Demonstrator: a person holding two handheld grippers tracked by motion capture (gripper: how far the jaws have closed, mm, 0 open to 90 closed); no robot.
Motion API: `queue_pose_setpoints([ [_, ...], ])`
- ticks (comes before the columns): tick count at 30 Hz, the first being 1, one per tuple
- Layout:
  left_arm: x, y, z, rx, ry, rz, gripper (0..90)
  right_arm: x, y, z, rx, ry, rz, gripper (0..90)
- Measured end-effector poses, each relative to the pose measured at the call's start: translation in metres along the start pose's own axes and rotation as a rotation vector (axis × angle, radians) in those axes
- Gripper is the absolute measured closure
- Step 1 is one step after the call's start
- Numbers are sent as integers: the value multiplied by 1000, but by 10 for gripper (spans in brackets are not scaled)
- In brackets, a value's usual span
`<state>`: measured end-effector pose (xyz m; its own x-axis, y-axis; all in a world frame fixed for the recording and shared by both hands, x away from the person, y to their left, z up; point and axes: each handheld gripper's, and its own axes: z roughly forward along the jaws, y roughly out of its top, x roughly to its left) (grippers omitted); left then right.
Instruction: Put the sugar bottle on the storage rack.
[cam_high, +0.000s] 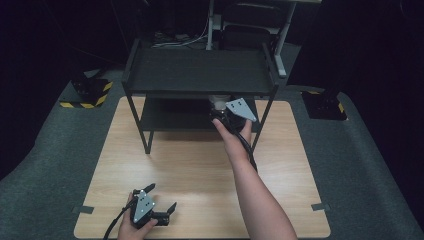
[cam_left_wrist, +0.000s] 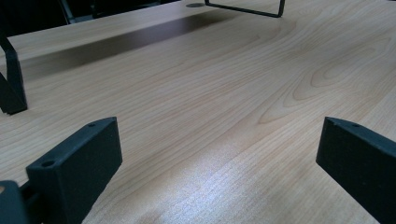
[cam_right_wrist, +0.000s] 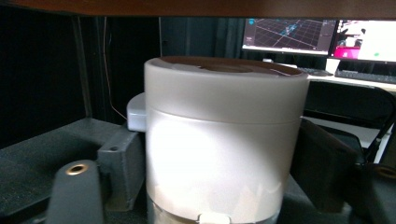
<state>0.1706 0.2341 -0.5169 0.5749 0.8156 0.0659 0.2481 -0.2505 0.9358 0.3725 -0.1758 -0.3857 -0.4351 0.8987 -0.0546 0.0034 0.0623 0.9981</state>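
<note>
Right gripper view: the white jar (cam_right_wrist: 224, 140) sits clamped between the right gripper's (cam_high: 220, 111) jaws; the left gripper (cam_high: 161, 202) gapes empty.

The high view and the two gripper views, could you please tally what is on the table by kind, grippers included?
Black two-tier shelf racks: 1
White lidded jars: 1, between the right gripper's jaws on the lower tier
Handheld grippers: 2, the left gripper open above the wooden table, the right gripper at the rack
Total: 4
</note>
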Motion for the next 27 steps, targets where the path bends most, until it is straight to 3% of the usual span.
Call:
queue_pose_setpoints([
  [4,0,0,0,2,-1,-1,5,-9,0,-5,9,32,16,145],
  [14,0,0,0,1,2,-1,5,-13,-7,-20,-13,72,3,103],
  [22,-1,1,0,5,2,2,5,-18,-20,-46,-39,121,6,12],
  [27,-1,1,0,5,4,3,5,-20,-27,-59,-47,129,8,1],
])
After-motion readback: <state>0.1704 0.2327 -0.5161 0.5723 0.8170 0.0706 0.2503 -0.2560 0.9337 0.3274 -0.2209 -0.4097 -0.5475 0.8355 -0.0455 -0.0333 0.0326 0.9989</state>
